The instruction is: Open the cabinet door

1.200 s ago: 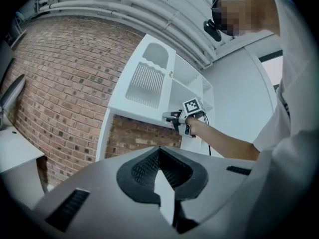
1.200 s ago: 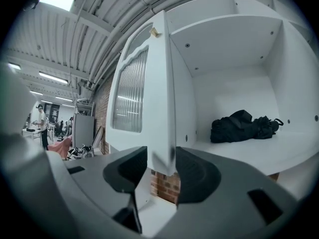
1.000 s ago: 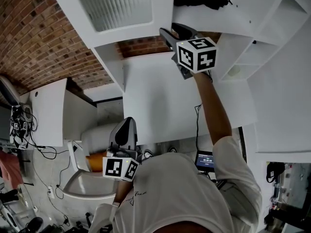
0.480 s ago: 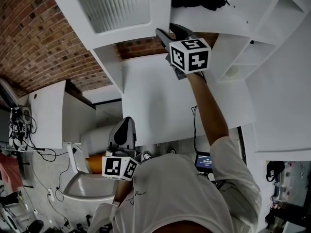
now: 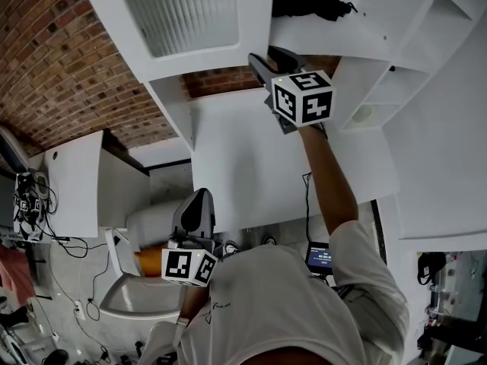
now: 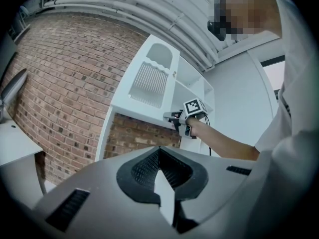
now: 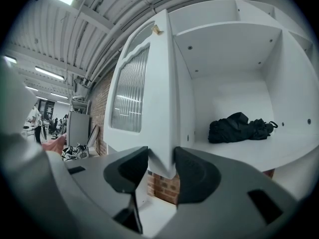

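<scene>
One arm (image 5: pixel 331 173) raised, right claw (image 7: pixel 160 158) just closing on cabinet door (image 7: pixel 149 83), left claw (image 6: pixel 160 153) shut

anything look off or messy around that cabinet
Only the black cloth stands out: it lies in a crumpled heap on the shelf inside. The cabinet door is swung open and looks straight, with no damage showing.

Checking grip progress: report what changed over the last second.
The right gripper has just been closing its fingers on the lower corner of the white cabinet door with the ribbed glass pane, which sits between them. The door, already open, and the lowered left gripper stayed put.
</scene>
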`<state>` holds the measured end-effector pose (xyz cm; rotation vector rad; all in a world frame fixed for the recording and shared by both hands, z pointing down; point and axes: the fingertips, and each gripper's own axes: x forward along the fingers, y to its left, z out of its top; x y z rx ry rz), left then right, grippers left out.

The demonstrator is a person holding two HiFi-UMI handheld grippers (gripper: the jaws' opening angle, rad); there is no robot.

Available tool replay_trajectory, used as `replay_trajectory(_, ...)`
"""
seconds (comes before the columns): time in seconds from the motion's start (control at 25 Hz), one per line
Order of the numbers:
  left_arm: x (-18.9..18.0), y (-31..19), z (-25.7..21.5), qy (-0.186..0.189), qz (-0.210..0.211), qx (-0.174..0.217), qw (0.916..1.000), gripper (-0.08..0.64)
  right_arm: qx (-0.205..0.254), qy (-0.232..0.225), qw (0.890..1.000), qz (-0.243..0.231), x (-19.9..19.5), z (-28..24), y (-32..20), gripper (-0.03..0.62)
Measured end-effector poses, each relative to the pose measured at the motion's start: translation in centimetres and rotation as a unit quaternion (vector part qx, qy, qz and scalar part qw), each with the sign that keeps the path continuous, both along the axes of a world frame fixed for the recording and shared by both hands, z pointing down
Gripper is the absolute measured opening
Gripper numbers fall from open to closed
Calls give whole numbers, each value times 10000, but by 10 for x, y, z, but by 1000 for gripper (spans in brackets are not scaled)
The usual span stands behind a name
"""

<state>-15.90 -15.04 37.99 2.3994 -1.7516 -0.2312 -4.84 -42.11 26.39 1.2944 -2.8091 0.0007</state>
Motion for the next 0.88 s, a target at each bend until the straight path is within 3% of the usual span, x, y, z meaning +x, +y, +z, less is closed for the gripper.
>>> replay_trajectory(0.88, 17, 2, 3, 101, 324, 28, 9994, 15, 120, 25, 9993, -356, 9, 2, 47, 120)
